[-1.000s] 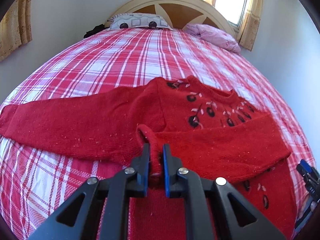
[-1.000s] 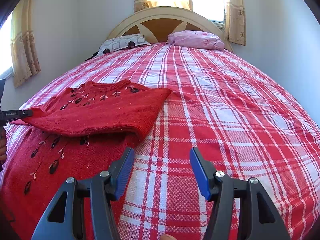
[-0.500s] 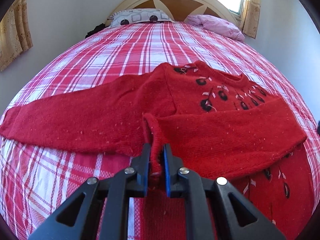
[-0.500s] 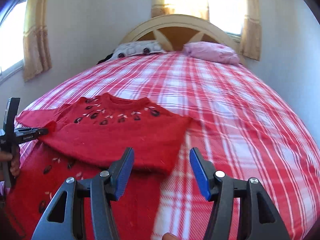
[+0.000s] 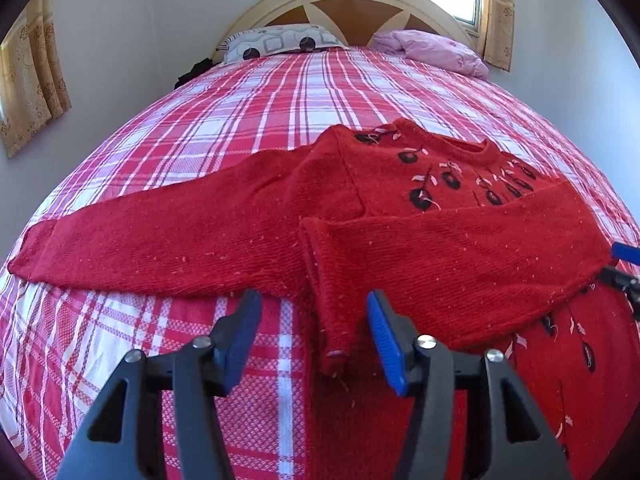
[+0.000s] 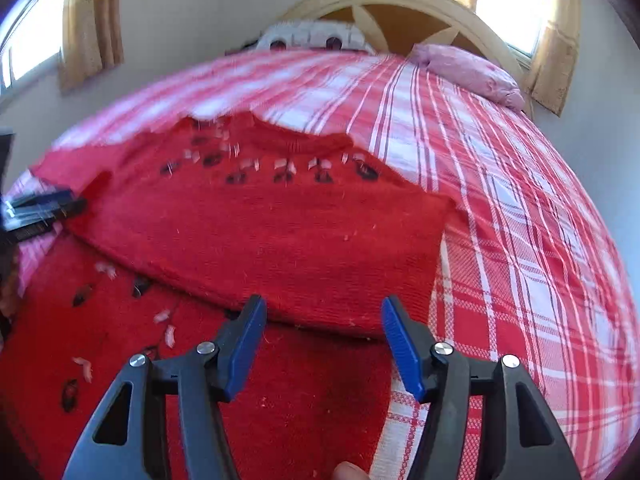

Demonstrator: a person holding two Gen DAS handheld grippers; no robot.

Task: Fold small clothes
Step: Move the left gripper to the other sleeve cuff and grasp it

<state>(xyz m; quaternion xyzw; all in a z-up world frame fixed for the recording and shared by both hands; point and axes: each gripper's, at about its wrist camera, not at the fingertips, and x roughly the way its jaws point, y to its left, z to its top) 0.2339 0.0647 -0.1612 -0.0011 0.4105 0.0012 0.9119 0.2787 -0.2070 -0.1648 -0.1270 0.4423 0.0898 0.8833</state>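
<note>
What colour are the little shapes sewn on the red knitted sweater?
Black with pale pink flecks, on the red knitted sweater, clearest from the left wrist camera.

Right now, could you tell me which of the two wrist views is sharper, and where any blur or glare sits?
Left wrist view: sharp across the red sweater, fisheye-bowed. Right wrist view: motion-smeared, worst on the plaid bedspread at upper left; window blown out.

Left gripper (image 5: 314, 328): black triangular-cutout arms, blue ribbed pads, silver screws. Right gripper (image 6: 323, 340): the same build.

Ahead of our left gripper (image 5: 312, 320) only the flat sweater (image 5: 440, 248) lies; the plaid bedspread (image 5: 240, 120) beyond is open to the pillows (image 5: 280, 42).
</note>
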